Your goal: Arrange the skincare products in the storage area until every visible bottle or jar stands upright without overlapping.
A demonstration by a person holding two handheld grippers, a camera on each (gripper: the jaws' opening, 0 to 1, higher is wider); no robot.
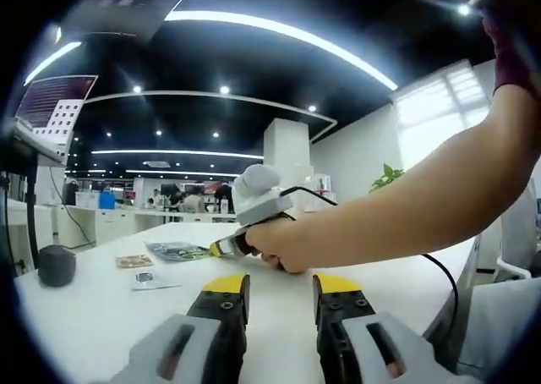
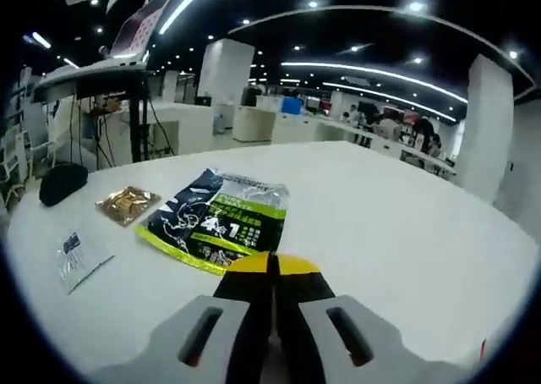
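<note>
No bottle or jar in sight; search step. Left gripper jaws apart, right gripper jaws closed, empty, near sachet on bench; next, find products

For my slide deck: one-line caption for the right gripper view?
Right gripper, jaws shut, touches the edge of a dark-and-green sachet lying on a white table.

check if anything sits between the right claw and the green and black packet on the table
Nothing visible does. The right claw, jaws closed, sits just short of the green and black packet's near edge, with bare white table around it. The gold sachet and clear sachet lie off to the side.
</note>
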